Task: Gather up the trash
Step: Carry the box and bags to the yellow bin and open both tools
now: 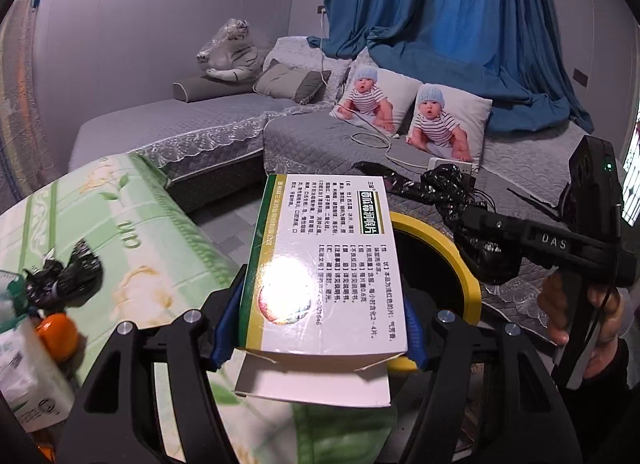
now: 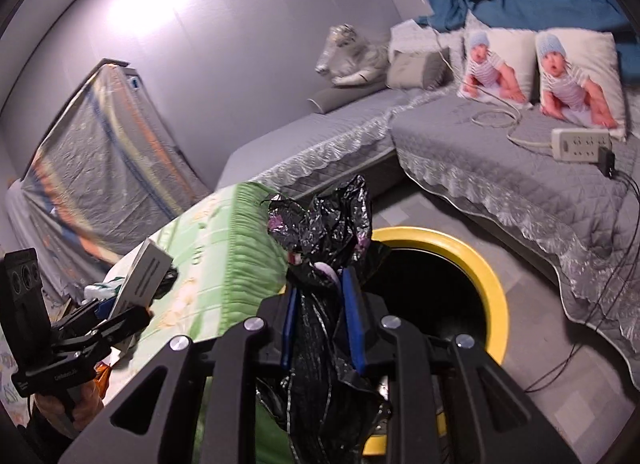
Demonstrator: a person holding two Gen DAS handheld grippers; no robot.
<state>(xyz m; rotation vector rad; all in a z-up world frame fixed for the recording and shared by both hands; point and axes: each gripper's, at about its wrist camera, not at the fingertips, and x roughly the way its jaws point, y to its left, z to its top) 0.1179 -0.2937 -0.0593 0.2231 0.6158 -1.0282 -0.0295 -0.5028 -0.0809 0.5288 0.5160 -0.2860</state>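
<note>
Your left fingers pinch a white and green medicine box by its long sides, its torn flap hanging open toward the camera. Your right fingers are nearly pressed together on a crumpled black plastic bag, which bunches up above the tips and trails down between them.

In the left wrist view the box's far right corner overlaps the yellow rim of the trash bin at 3 o'clock of the box; the rest of the box lies over the edge of the counter with its green floral cloth. In the right wrist view the bag sits at 9 o'clock of the bin's dark mouth, over the rim.

Room is tight: the bin stands on the floor between the counter's draped edge at 9 o'clock and the lace-trimmed edge of the grey sofa at 2 o'clock. Directly above the bin's mouth the space is open.

Another black wad lies on the counter at 9 o'clock of the box, beside an orange object.
</note>
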